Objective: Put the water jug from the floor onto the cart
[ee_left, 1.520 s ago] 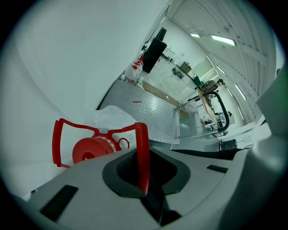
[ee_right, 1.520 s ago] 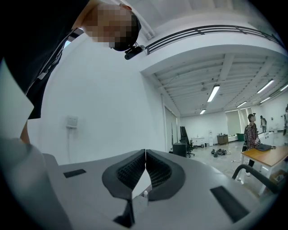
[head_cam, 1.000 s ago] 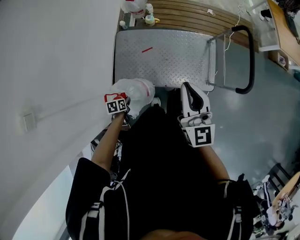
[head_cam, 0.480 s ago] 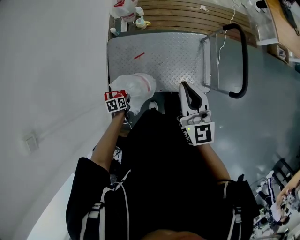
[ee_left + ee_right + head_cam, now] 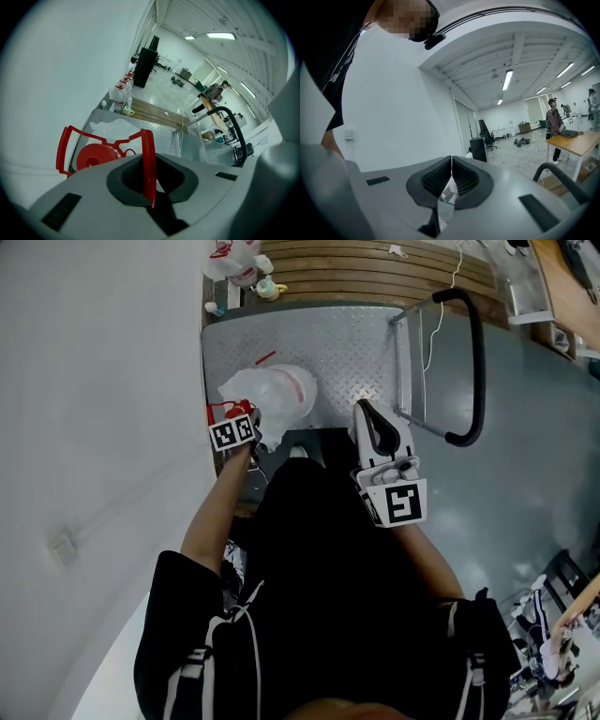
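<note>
Now | left gripper jaws pinch water jug handle | right gripper jaws together

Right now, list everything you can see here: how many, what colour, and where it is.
water jug: one, clear with red cap, held over the cart's near left part
cart: one, grey tread-plate deck, black push bar on the right
wooden slats: one platform, brown, beyond the cart
spare jugs: a cluster, clear with red, by the wall past the cart
bystander: one, checked shirt, far across the room
left gripper: one, grey, shut on the jug's red handle
right gripper: one, grey, shut, empty
</note>
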Action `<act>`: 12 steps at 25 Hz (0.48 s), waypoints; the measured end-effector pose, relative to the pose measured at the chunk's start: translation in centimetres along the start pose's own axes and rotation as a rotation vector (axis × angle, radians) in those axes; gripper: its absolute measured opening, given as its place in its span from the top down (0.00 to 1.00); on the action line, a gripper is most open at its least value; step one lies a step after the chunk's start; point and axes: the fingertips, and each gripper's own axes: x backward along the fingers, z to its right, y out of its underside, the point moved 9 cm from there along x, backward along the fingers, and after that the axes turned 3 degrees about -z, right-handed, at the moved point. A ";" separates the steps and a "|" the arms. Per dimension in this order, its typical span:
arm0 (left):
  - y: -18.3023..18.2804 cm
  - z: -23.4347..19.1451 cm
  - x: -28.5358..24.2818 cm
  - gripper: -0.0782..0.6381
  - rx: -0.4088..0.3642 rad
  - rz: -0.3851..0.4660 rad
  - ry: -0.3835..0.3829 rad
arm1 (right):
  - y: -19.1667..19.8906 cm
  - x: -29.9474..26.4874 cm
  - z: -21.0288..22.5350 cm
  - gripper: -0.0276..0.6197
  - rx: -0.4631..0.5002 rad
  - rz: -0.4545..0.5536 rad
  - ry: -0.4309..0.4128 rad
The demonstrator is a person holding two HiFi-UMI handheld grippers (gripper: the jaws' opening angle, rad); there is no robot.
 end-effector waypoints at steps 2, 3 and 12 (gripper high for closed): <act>-1.0 0.8 -0.8 0.83 -0.009 0.005 -0.001 | -0.1 -0.3 0.9 0.93 -0.013 -0.011 0.008; -1.5 1.2 -1.3 0.83 -0.011 0.007 -0.001 | -0.1 -0.4 1.4 0.93 -0.015 -0.014 0.012; -5.2 4.8 -6.2 0.83 0.002 -0.031 0.006 | 0.4 0.3 5.5 0.93 -0.039 -0.050 0.082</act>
